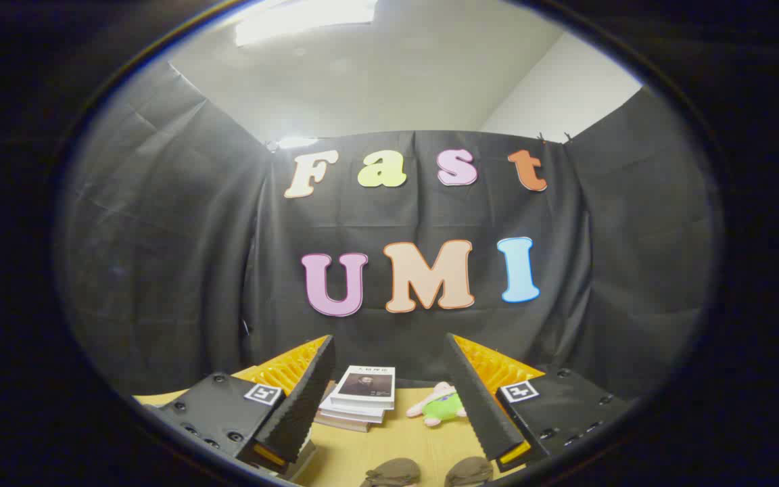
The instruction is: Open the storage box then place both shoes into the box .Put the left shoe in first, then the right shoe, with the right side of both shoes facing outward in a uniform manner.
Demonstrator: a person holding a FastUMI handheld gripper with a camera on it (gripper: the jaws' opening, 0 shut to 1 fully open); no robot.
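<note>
My gripper [389, 348] is held high above the table, its two fingers spread wide apart with nothing between them. Just below the fingers, close to me, the tops of two brown shoes peek into sight: one [393, 471] on the left and one [468, 470] on the right, side by side on the wooden table [406, 443]. Most of each shoe is cut off from sight.
A stack of books [359, 399] lies on the table beyond the left finger. A small green and pink plush toy [440, 406] sits to the right of the books, near the right finger. The booth's black cloth wall stands behind them.
</note>
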